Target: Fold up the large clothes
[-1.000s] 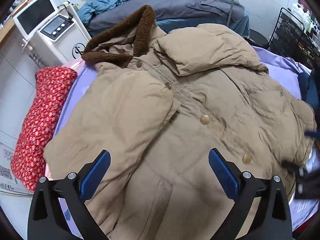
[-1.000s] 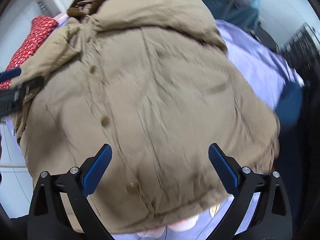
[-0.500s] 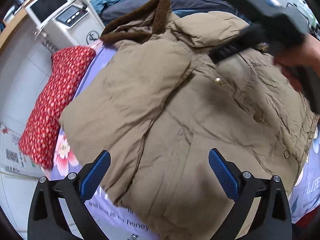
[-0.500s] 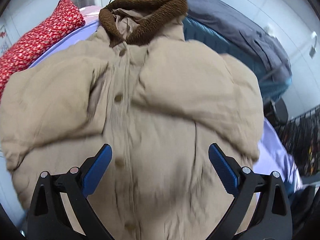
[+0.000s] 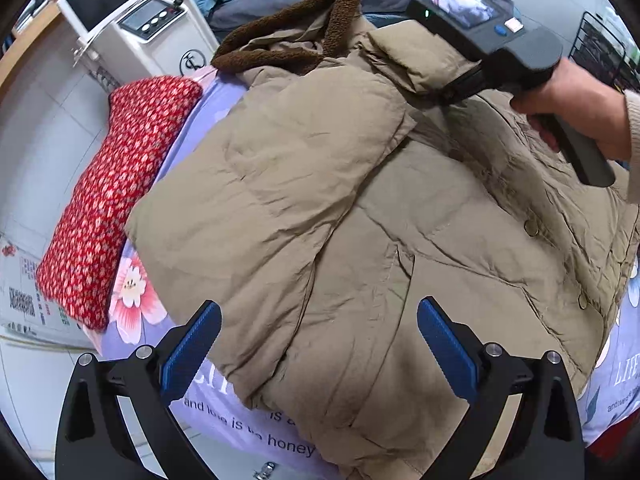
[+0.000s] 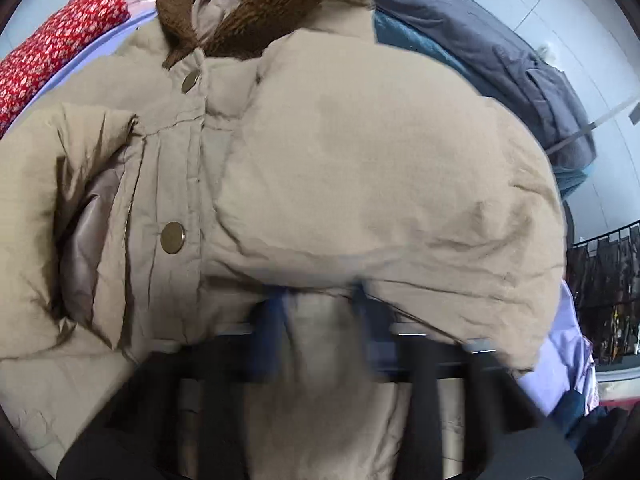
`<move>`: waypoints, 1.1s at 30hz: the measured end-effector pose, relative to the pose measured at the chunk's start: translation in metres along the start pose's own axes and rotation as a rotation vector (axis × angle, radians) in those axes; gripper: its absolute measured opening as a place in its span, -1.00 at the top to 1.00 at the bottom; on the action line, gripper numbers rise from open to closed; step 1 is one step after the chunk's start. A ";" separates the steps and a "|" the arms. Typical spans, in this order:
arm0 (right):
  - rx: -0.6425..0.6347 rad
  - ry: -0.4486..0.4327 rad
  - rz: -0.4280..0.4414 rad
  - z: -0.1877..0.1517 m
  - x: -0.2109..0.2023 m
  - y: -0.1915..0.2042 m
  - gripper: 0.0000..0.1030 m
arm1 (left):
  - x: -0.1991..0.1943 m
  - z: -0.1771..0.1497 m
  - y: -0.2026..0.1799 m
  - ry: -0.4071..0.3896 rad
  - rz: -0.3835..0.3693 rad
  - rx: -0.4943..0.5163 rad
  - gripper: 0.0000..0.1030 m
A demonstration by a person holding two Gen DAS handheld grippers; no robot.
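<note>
A tan puffer coat [image 5: 380, 208] with a brown fleece collar [image 5: 320, 12] lies front up on the bed, both sleeves folded across its chest. My left gripper [image 5: 318, 344] is open and empty, hovering over the coat's lower left hem. My right gripper [image 6: 320, 312] is blurred in its own view, its fingers drawn close together on the coat's folded right sleeve [image 6: 380, 168]. In the left wrist view its body [image 5: 492, 40] reaches onto that sleeve near the collar.
A red patterned pillow [image 5: 116, 184] lies along the bed's left side on a lilac flowered sheet [image 5: 132, 300]. A white machine with a screen [image 5: 132, 20] stands behind it. Grey and blue bedding [image 6: 500, 52] is piled at the back. A black wire rack [image 6: 604, 288] stands at right.
My right gripper moved up to the collar end and narrowed its fingers onto the folded sleeve. My left gripper drew back toward the lower left hem, staying open.
</note>
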State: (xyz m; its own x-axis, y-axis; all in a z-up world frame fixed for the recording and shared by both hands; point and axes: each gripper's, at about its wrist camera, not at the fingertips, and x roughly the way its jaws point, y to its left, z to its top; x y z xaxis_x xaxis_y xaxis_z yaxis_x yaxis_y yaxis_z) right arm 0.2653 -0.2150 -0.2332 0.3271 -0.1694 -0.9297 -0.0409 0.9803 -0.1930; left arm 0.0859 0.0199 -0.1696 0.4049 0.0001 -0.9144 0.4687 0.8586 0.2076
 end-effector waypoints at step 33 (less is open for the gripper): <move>-0.098 0.004 -0.124 0.030 0.005 0.022 -0.23 | 0.003 0.000 0.026 -0.009 0.013 -0.067 -0.87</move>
State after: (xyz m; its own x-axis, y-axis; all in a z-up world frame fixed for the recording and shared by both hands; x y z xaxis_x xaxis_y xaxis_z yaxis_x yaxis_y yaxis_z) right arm 0.2948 -0.1911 -0.2330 0.3320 -0.2894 -0.8978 -0.0920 0.9373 -0.3362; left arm 0.0994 0.0415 -0.1669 0.4174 0.0072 -0.9087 0.4097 0.8910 0.1953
